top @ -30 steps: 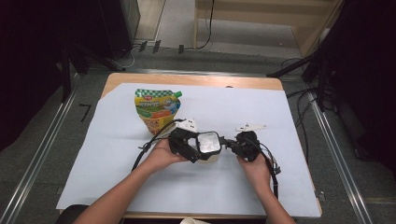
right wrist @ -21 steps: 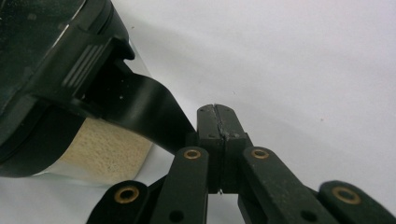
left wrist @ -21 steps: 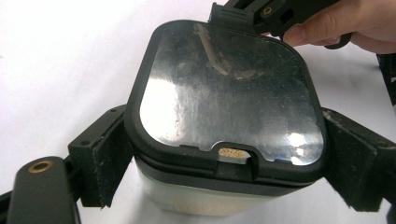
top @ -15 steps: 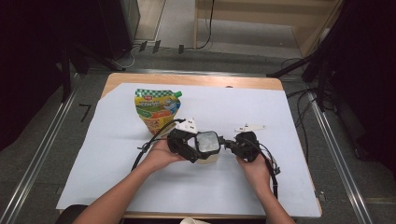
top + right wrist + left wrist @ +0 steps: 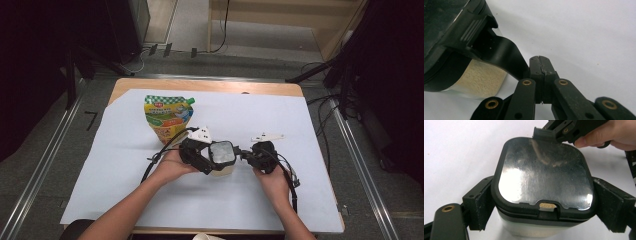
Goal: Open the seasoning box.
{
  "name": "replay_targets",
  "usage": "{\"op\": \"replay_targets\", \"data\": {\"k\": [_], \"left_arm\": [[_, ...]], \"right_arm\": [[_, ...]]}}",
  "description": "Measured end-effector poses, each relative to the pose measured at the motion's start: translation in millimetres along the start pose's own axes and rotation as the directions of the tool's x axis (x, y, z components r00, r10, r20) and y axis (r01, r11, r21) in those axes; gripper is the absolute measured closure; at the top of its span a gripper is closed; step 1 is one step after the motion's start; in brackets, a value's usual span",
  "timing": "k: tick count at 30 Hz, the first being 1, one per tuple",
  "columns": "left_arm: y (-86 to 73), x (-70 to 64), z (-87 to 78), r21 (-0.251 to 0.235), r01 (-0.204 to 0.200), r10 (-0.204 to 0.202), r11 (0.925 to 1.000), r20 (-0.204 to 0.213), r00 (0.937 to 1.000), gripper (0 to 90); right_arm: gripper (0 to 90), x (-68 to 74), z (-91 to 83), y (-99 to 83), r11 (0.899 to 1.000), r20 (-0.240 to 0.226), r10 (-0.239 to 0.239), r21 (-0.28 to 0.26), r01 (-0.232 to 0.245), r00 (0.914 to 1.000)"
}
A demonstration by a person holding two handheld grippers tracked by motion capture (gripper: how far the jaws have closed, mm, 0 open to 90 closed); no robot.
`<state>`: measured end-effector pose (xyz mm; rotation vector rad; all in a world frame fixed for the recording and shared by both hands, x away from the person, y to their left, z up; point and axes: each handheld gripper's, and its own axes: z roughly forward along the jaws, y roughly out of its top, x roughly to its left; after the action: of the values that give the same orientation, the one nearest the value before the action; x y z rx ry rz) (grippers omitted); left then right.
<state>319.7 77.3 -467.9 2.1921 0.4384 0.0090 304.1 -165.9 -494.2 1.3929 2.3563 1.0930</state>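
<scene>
A small pale container (image 5: 222,155) with a black-rimmed clear lid (image 5: 544,177) stands on the white sheet at mid-table. My left gripper (image 5: 220,162) is shut on it, one black pad (image 5: 481,202) pressed against each side of the body. My right gripper (image 5: 245,154) comes in from the right with its jaws shut. In the right gripper view the tip (image 5: 541,62) rests against a black latch flap (image 5: 501,55) hanging from the lid's edge; nothing shows in the seam between the jaws. From the left gripper view, that tip (image 5: 544,132) touches the lid's far rim.
A yellow and green spouted pouch (image 5: 167,117) lies flat behind and left of the container. The white sheet (image 5: 300,200) covers most of the wooden table (image 5: 210,86). Metal rails and cables run along the floor at both sides.
</scene>
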Motion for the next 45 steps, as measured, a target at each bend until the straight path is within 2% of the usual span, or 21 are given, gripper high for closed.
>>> {"op": "replay_targets", "data": {"k": [3, 7, 8, 14, 17, 25, 28, 31, 32, 33, 34, 35, 36, 38, 45], "left_arm": [[1.6, -1.1, -1.5, -0.023, -0.005, 0.005, 0.9997, 0.000, 1.0000, 14.5], [2.7, -2.3, -1.7, -0.017, -0.006, 0.006, 0.9998, -0.005, 1.0000, 14.4], [4.4, -3.2, -3.5, -0.040, -0.006, 0.005, 0.9992, -0.006, 1.0000, 14.7], [10.2, -6.6, -4.5, -0.014, -0.010, 0.010, 0.9999, -0.017, 0.9998, 15.2], [12.1, -8.2, -5.1, -0.017, -0.018, 0.017, 0.9997, -0.021, 0.9996, 15.2], [17.6, -8.5, -7.0, -0.026, -0.011, 0.010, 0.9996, -0.017, 0.9998, 15.1], [20.3, -8.6, -6.9, -0.023, 0.010, -0.011, 0.9997, -0.016, 0.9998, 14.6], [22.0, -10.1, -7.0, -0.022, 0.019, -0.019, 0.9996, -0.022, 0.9996, 14.6], [22.7, -10.2, -8.1, -0.026, 0.013, -0.013, 0.9996, -0.012, 0.9998, 14.8], [22.7, -10.2, -8.1, -0.026, 0.013, -0.013, 0.9996, -0.012, 0.9998, 23.7], [22.8, -9.7, -10.4, -0.049, 0.029, -0.027, 0.9983, 0.050, 0.9984, 36.9], [24.8, -11.2, -10.7, -0.062, 0.049, -0.044, 0.9969, 0.077, 0.9961, 37.2], [24.8, -11.2, -10.7, -0.062, 0.049, -0.044, 0.9969, 0.077, 0.9961, 36.8], [25.9, -13.9, -9.7, -0.045, 0.024, -0.021, 0.9987, 0.062, 0.9979, 38.1], [31.3, -18.0, -11.9, 0.000, 0.027, -0.027, 0.9996, 0.073, 0.9970, 49.1]], "right_arm": [[90.0, 0.1, -0.1, -0.1, 1.000, 0.000, 0.000, 0.002, 0.000, 1.0000], [90.0, 0.2, -0.2, -0.1, 1.000, 0.001, -0.001, 0.001, 0.001, 1.0000], [90.0, 0.2, -0.2, -0.1, 1.000, 0.001, -0.001, 0.000, 0.001, 1.0000], [90.0, 0.7, -1.9, 0.2, 1.000, -0.006, -0.002, -0.008, 0.002, 1.0000], [90.0, 1.0, -2.5, 0.3, 1.000, -0.008, 0.000, -0.009, 0.000, 1.0000], [90.0, 2.1, -3.1, 0.1, 1.000, -0.005, 0.003, -0.004, -0.003, 1.0000], [90.0, 2.3, -3.4, -0.2, 1.000, -0.005, -0.002, -0.005, 0.002, 1.0000], [90.0, 2.5, -3.6, -0.4, 1.000, -0.005, -0.002, -0.006, 0.002, 1.0000], [90.0, 2.6, -3.6, -0.4, 1.000, -0.005, -0.001, -0.007, 0.001, 1.0000], [90.0, 2.6, -3.6, -0.4, 1.000, -0.005, -0.001, -0.007, 0.001, 1.0000], [90.0, 2.8, -3.7, -0.4, 1.000, -0.005, -0.001, -0.008, 0.001, 1.0000], [90.0, 2.9, -3.7, -0.4, 1.000, -0.009, -0.002, -0.009, 0.002, 1.0000], [90.0, 2.9, -3.7, -0.4, 1.000, -0.009, -0.002, -0.009, 0.002, 1.0000], [90.0, 4.1, -3.7, -0.4, 1.000, -0.004, -0.009, -0.009, 0.009, 0.9999], [90.0, 4.2, -4.6, -0.3, 1.000, -0.008, -0.005, -0.012, 0.005, 1.0000]]}}
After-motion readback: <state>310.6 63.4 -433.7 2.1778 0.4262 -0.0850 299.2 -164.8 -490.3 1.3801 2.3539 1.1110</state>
